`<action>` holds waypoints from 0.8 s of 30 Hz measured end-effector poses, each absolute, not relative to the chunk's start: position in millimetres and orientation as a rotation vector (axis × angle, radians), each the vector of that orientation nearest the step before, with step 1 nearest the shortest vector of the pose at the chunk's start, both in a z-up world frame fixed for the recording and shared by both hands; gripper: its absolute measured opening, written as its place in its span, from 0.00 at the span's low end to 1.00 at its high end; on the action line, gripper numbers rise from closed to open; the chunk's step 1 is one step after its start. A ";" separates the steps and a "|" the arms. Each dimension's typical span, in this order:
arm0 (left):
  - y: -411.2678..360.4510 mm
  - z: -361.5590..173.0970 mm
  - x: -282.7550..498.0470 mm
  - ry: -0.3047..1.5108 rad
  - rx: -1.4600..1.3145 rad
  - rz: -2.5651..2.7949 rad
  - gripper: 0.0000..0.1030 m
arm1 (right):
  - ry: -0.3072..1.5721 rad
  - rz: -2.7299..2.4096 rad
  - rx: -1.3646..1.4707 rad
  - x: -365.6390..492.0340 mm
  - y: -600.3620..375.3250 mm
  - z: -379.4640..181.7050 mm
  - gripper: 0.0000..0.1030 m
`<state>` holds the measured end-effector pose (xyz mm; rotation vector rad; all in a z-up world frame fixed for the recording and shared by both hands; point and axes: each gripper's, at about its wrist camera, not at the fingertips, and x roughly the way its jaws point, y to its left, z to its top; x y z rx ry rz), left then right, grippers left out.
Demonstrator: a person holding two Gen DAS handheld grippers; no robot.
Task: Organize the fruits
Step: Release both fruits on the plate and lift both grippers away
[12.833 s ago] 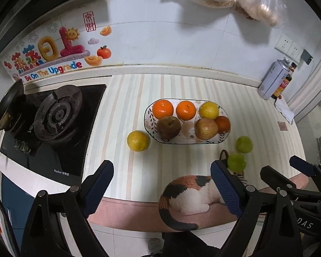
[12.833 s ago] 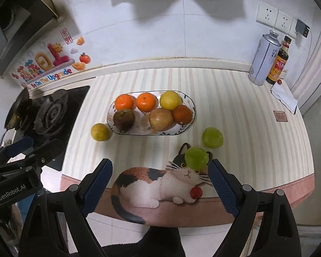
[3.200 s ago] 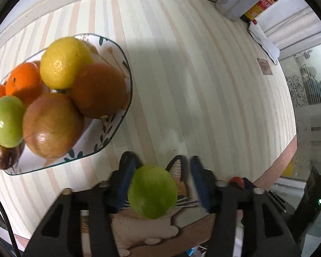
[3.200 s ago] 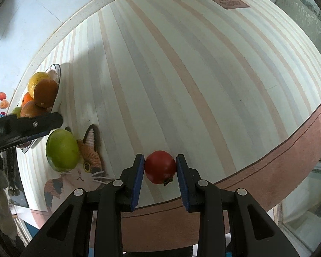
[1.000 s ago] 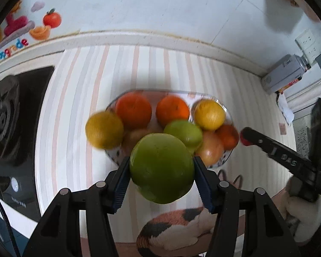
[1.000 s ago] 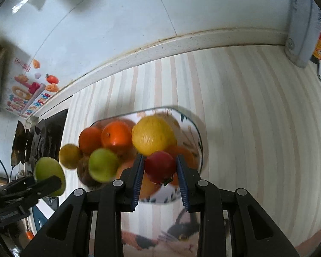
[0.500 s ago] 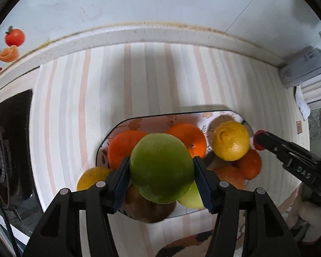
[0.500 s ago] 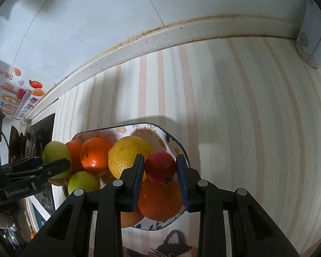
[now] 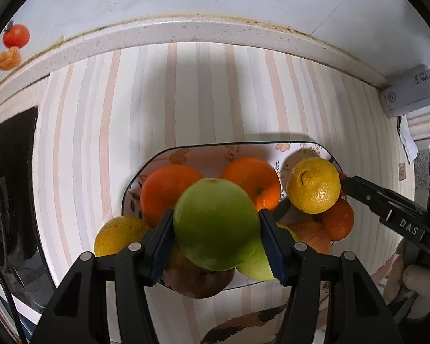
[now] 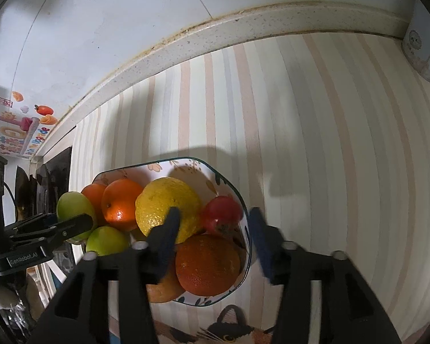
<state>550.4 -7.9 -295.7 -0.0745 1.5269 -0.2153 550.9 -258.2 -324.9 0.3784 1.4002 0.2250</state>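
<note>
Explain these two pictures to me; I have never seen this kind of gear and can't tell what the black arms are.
There is no robot here: a person holds a pair of hand-operated tongs in each hand, and a wide-angle camera on each pair looks forward along its two fingers. One picture comes from the left pair, the other from the right.

The left tongs are shut on a big green fruit, held above a patterned fruit dish on a striped counter. The right tongs stand open; a small red fruit sits between them at the dish's edge, beside a yellow citrus and an orange.
</note>
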 end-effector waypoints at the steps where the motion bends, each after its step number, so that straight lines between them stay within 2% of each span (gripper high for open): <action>1: -6.6 -296.1 549.6 1.532 -0.085 -0.213 0.53 | 1.401 0.220 0.376 550.7 -258.6 -324.4 0.57; 5: -2.8 -291.6 543.1 1.525 -0.114 -0.211 0.53 | 1.396 0.207 0.375 547.0 -259.9 -319.5 0.68; 10: 2.1 -280.3 533.9 1.499 -0.128 -0.208 0.60 | 1.382 0.192 0.362 541.5 -259.3 -311.4 0.71; 12: 4.6 -276.1 530.1 1.489 -0.135 -0.204 0.61 | 1.373 0.186 0.344 538.9 -256.3 -306.7 0.83; 13: 7.2 -272.4 527.0 1.479 -0.140 -0.200 0.62 | 1.365 0.184 0.327 537.0 -253.3 -303.5 0.84; 15: 11.3 -266.3 521.9 1.457 -0.140 -0.184 0.78 | 1.350 0.186 0.295 532.2 -246.4 -297.3 0.85; 17: 15.5 -257.9 514.5 1.422 -0.124 -0.151 0.86 | 1.331 0.178 0.260 523.6 -238.4 -288.8 0.92; 20: 21.2 -247.6 500.4 1.376 -0.115 -0.118 0.91 | 1.292 0.173 0.218 509.1 -227.5 -275.4 0.93; 24: 26.4 -239.4 480.6 1.341 -0.099 -0.083 0.92 | 1.249 0.149 0.166 487.2 -215.8 -256.7 0.93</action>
